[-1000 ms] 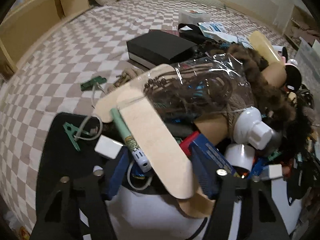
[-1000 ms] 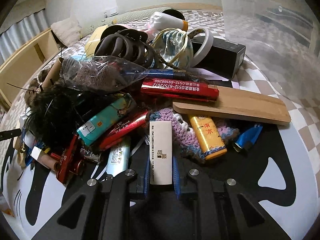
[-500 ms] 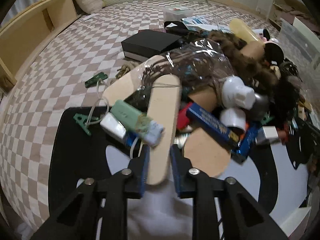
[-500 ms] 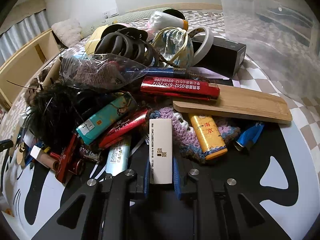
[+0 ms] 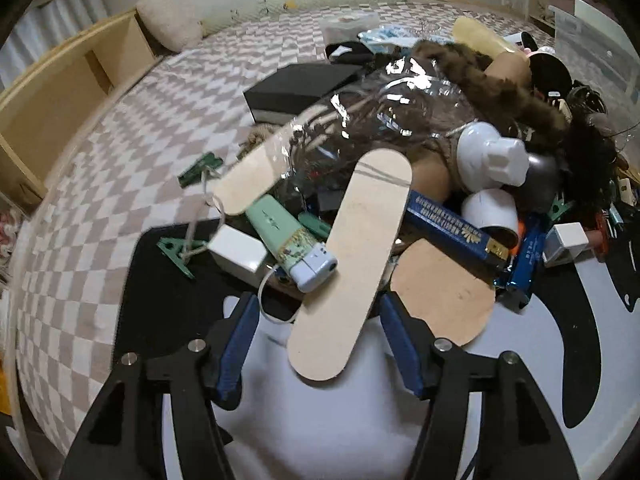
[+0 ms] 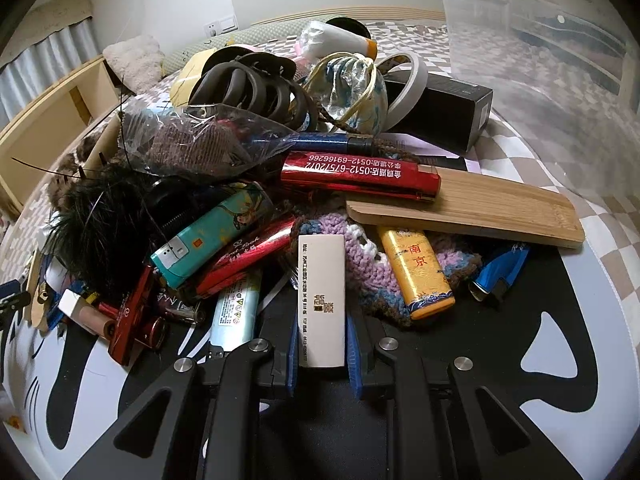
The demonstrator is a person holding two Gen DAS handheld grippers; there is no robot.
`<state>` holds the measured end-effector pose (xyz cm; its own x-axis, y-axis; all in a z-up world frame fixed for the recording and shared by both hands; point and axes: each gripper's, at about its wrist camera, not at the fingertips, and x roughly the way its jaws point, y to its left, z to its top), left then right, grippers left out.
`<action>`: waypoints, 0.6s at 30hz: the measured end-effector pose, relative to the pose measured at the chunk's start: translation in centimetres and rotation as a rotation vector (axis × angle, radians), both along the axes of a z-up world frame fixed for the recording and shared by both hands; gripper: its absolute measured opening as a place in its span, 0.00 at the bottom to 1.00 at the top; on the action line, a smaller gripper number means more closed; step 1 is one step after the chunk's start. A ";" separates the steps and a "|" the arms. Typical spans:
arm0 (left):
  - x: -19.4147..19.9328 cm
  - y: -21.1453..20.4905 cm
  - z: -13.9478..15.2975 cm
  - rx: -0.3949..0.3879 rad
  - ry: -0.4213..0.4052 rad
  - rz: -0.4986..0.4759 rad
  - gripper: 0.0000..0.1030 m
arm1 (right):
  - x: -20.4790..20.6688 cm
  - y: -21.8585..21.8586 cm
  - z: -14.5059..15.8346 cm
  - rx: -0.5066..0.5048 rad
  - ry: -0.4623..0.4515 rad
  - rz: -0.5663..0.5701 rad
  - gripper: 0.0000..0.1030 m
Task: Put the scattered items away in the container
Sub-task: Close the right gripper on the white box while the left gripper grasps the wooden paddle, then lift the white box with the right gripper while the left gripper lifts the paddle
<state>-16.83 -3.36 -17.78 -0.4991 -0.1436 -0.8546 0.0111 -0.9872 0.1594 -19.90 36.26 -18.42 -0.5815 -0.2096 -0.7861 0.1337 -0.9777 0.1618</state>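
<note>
A heap of small items lies on a black and white mat [image 5: 320, 432] on a checkered bed. My left gripper [image 5: 318, 332] is open, its blue-padded jaws standing either side of the near end of a pale wooden stick [image 5: 352, 264] without touching it. A green and lilac lighter [image 5: 292, 246] lies against the stick. My right gripper [image 6: 321, 344] is shut on a white lighter [image 6: 321, 292] that still rests among the heap. The clear plastic container [image 6: 540, 28] stands at the far right.
Around the white lighter lie a yellow lighter [image 6: 414, 272], a red lighter [image 6: 360, 178], a teal lighter [image 6: 212, 240], a wooden board [image 6: 468, 210] and black feathers [image 6: 100, 220]. A black box [image 5: 296, 88], a clear bag [image 5: 380, 120] and a blue box [image 5: 452, 228] lie beyond the stick.
My left gripper closed on the wooden stick half a second ago, swung it upright, then opened and let it go. My right gripper has kept its hold on the white lighter.
</note>
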 end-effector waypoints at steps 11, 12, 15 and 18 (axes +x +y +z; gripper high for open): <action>1.2 0.3 -1.0 0.053 -0.025 -0.028 0.37 | 0.1 -0.1 0.1 0.008 0.003 0.003 0.20; 1.4 0.3 -0.9 0.060 -0.026 -0.028 0.36 | 0.3 -0.2 0.2 0.016 0.002 0.007 0.20; 2.4 0.1 -0.8 0.093 -0.029 -0.018 0.36 | 1.3 -0.9 0.3 0.045 0.001 0.036 0.20; 3.3 0.1 -0.7 0.111 -0.032 -0.011 0.36 | 2.5 -1.3 0.4 0.068 -0.003 0.064 0.20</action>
